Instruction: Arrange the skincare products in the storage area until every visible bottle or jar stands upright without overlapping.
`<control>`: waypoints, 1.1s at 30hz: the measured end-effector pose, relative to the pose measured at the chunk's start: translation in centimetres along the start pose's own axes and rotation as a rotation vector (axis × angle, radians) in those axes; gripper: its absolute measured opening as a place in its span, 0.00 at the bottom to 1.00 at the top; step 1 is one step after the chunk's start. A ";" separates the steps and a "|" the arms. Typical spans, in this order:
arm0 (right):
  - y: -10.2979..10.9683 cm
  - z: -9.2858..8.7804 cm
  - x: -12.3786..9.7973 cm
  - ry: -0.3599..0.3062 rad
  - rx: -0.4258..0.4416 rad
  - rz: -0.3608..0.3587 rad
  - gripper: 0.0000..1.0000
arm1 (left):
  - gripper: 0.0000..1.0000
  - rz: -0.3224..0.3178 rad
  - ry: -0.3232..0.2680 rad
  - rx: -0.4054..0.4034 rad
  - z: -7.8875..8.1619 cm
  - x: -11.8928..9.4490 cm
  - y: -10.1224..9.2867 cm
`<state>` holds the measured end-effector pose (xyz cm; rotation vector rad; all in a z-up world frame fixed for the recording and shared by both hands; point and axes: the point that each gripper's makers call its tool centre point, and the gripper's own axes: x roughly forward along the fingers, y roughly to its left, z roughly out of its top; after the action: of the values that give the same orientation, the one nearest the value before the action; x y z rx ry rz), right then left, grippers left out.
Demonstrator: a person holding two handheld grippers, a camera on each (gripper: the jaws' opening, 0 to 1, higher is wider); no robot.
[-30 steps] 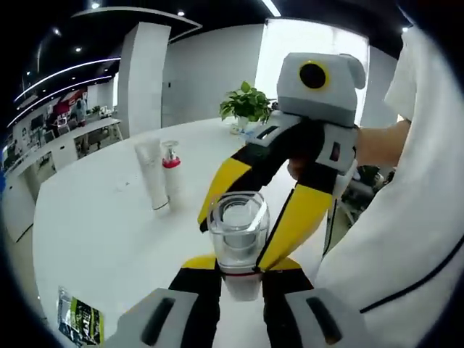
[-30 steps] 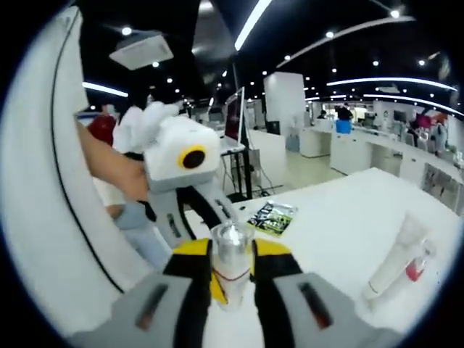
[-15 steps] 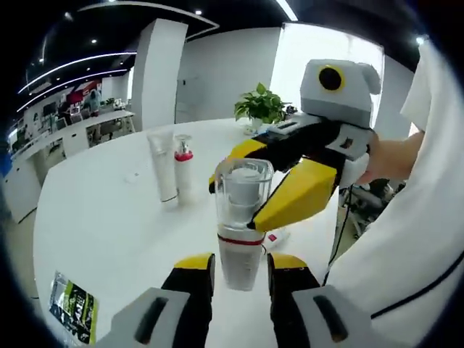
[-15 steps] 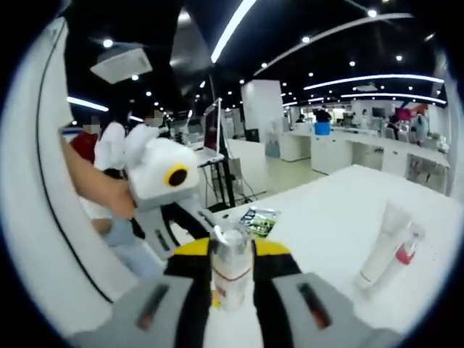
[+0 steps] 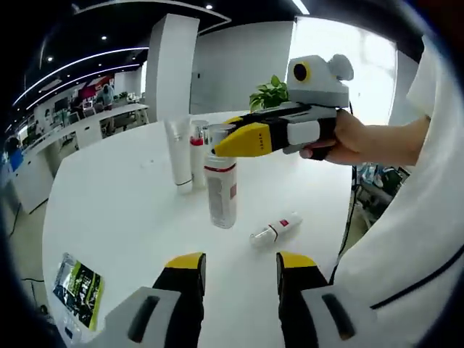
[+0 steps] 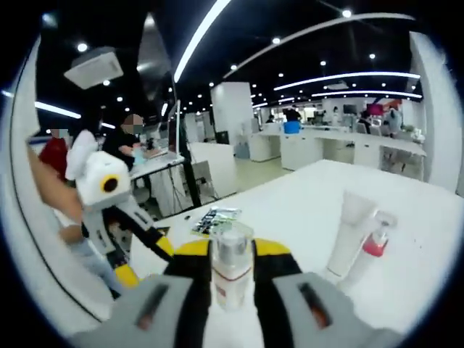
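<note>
In the right gripper view, the right gripper (image 6: 232,268) has its yellow and black jaws closed against the sides of a white spray bottle with a clear cap and red band (image 6: 231,272). The bottle stands upright on the round white table (image 6: 304,217), its long axis vertical and its cap pointing up. The left gripper view shows the same bottle (image 5: 221,177) standing on its base on the table (image 5: 123,217), with the right gripper (image 5: 221,141) reaching in from the right and clasping it near the cap; a person's hand (image 5: 344,138) holds that gripper's handle.

The left gripper (image 5: 239,264) sits low in its own view, its two yellow-tipped jaws spread apart with nothing between them, held back from the bottle. In the right gripper view it appears at the left (image 6: 138,264), and its jaws look apart there too.

Just beyond the bottle in the left gripper view stand a white squeeze tube resting on its cap (image 5: 177,156) and a slim pump bottle with a red collar (image 5: 196,148), side by side and both upright. In the right gripper view the tube (image 6: 346,232) and pump bottle (image 6: 368,250) lean with the lens, touching or nearly so. A small white bottle with a red label (image 5: 275,229) lies on its side near the spray bottle, long axis along the table. A green and black printed card (image 5: 78,286) lies flat near the table's edge, also seen beyond the bottle in the right gripper view (image 6: 215,217). A potted green plant (image 5: 270,94) stands at the far side.
</note>
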<state>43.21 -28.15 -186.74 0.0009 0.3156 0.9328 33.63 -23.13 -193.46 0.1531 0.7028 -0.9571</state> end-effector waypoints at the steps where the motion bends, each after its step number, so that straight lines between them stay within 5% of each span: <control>1: -0.6 0.0 0.2 -0.008 0.004 -0.013 0.19 | 0.39 0.005 0.000 -0.003 -0.1 -0.1 0.1; 14: -6.2 -1.4 2.0 -0.020 -0.042 -0.115 0.19 | 0.39 0.064 -0.001 -0.085 -1.8 -1.8 1.3; 33: -11.2 -4.7 3.1 -0.010 -0.089 -0.222 0.19 | 0.39 0.111 0.026 -0.115 -3.8 -3.5 2.2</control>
<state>52.49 -33.01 -193.54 -0.1090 0.2588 0.7254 32.26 -17.82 -194.65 0.1021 0.7633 -0.8081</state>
